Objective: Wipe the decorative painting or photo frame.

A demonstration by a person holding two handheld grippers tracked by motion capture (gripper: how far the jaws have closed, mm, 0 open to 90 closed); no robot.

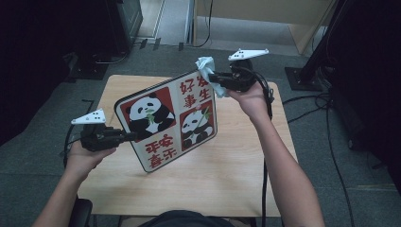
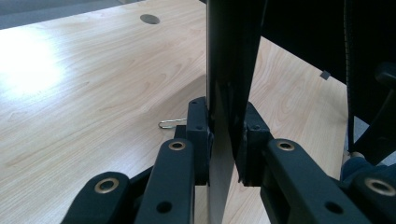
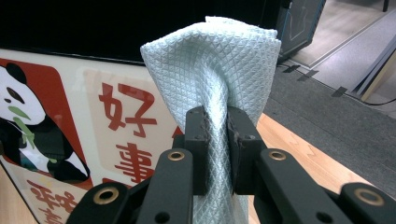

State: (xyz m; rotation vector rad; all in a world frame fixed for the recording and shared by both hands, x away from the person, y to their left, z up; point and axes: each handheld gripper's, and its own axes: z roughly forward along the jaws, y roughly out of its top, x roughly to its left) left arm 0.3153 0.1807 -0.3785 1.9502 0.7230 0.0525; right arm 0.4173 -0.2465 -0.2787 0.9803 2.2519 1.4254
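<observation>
The left hand-held gripper (image 1: 127, 136) is clamping the panda board (image 1: 168, 118) upright over the table (image 1: 227, 165), while the right hand-held gripper (image 1: 213, 77), clamped on the cloth (image 1: 206, 71), is pressing it at the board's one o'clock corner, wiping room lying toward seven o'clock.

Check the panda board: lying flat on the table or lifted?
Lifted and tilted. The left hand-held gripper clamps the panda board by its edge, holding it above the table.
</observation>
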